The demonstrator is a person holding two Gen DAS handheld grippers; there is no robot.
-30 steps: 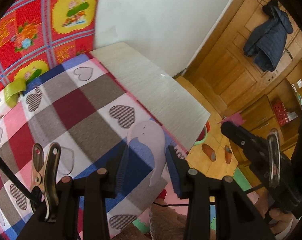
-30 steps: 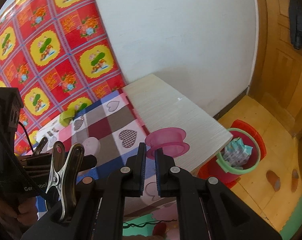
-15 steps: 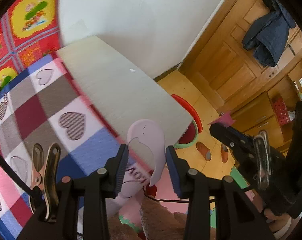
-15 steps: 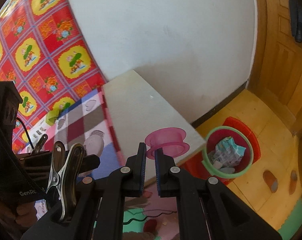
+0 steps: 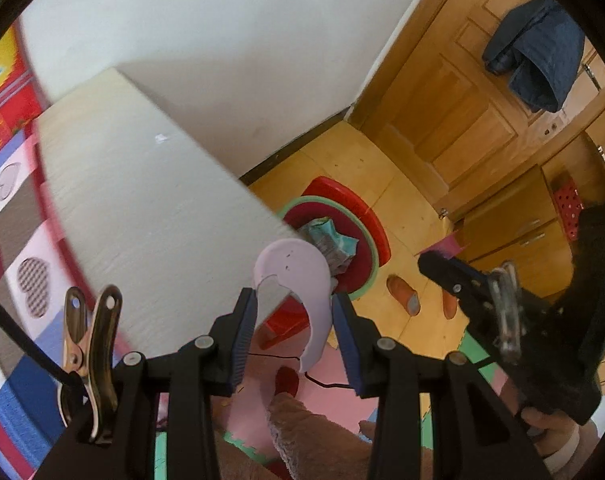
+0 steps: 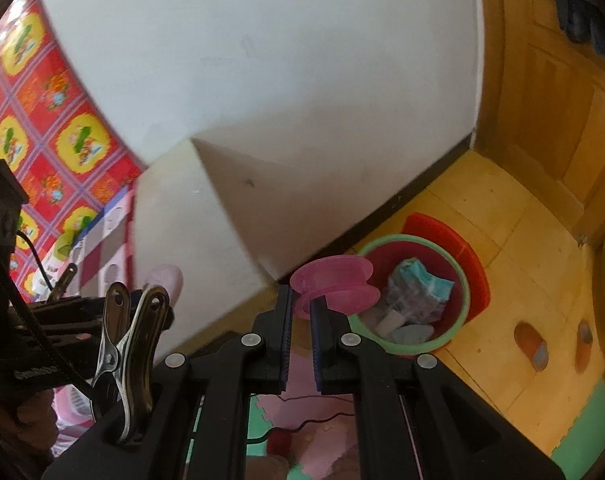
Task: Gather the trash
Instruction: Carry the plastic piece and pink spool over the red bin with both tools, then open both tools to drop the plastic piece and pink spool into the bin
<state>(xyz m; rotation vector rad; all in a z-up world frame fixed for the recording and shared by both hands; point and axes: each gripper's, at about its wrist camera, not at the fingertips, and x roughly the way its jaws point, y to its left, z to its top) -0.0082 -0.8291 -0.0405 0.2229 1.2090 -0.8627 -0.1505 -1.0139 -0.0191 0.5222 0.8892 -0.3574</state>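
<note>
My left gripper (image 5: 294, 308) holds a broken pale lilac plastic piece (image 5: 298, 272) between its pads, past the table's corner and above the floor. My right gripper (image 6: 301, 306) is shut on a pink plastic spool (image 6: 334, 284), also off the table edge. A red trash bin with a green rim (image 6: 410, 292) stands on the floor just right of the spool, with crumpled wrappers inside. It also shows in the left wrist view (image 5: 342, 240), behind the lilac piece. The right gripper appears at the right of the left wrist view (image 5: 442, 264).
A pale wood table top (image 5: 142, 208) with a checked heart cloth (image 5: 18, 272) lies left. A white wall is behind. Wooden doors (image 5: 462, 92) with a hanging dark jacket (image 5: 538, 64) are at right. Slippers (image 6: 530, 344) lie on the yellow floor. Foam mats (image 5: 286, 364) lie below.
Both grippers have swung right, off the table toward the bin, each carrying its object. The bin now sits close beyond the fingertips.
</note>
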